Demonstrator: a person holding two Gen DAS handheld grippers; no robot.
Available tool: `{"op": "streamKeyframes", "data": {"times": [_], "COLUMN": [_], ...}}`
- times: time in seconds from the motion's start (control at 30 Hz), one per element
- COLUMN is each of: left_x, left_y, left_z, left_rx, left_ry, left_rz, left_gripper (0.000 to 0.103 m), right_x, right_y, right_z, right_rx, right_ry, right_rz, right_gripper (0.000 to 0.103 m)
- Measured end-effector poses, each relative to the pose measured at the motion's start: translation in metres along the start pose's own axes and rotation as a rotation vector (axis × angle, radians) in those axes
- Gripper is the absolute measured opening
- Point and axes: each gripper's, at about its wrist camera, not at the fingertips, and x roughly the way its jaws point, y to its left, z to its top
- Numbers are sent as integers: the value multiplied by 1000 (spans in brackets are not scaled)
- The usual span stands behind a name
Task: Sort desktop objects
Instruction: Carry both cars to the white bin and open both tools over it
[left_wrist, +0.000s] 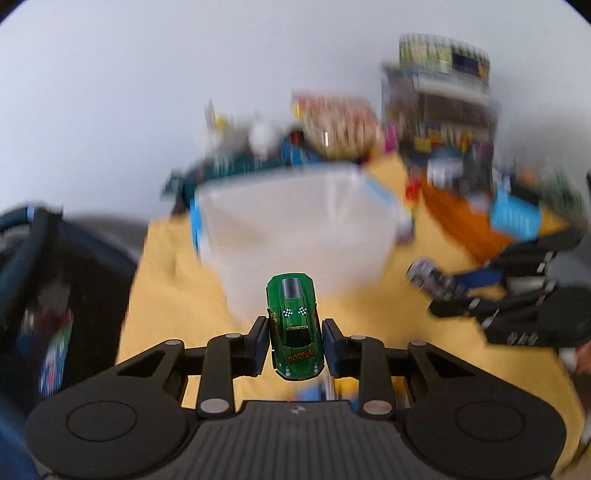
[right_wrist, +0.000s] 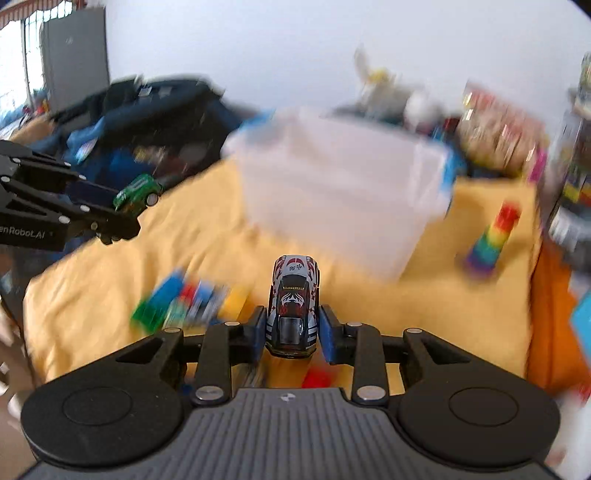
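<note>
My left gripper (left_wrist: 295, 343) is shut on a green toy car (left_wrist: 293, 325) marked "POWER", held above the yellow cloth (left_wrist: 173, 288). My right gripper (right_wrist: 292, 332) is shut on a silver toy car (right_wrist: 293, 306) with red markings. Each view shows the other hand: the right gripper (left_wrist: 439, 291) with the silver car (left_wrist: 428, 280) at the right edge, and the left gripper (right_wrist: 127, 210) with the green car (right_wrist: 138, 194) at the left. A translucent plastic bin (left_wrist: 295, 229) (right_wrist: 343, 192) with blue handles stands ahead of both, blurred.
Several coloured building blocks (right_wrist: 181, 299) lie on the cloth near the right gripper, and a red one (right_wrist: 317, 378) under it. A rainbow stacking toy (right_wrist: 493, 240) stands to the right. Blurred boxes and clutter (left_wrist: 439, 110) line the back; a dark bag (right_wrist: 147, 118) sits at the left.
</note>
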Motion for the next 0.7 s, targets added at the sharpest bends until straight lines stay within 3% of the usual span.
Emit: {"op": "streamKeyframes", "data": {"times": [0.13, 0.33, 0.53, 0.7], "left_x": [24, 91, 155, 179], "left_y": [12, 27, 35, 43], "left_z": [54, 97, 89, 75], "left_rx": [19, -45, -56, -102], "left_ry": [-91, -58, 51, 147], "left_rz": [33, 47, 84, 84], "left_gripper": [34, 34, 34, 37], "right_x": [9, 56, 113, 139], "right_y": [-17, -49, -68, -70], "right_z": [50, 98, 111, 103], "right_rx": [-2, 74, 112, 132], "right_ry": [-97, -103, 10, 88], "right_rz": [-49, -105, -186, -196], "right_gripper": [33, 33, 33, 34]}}
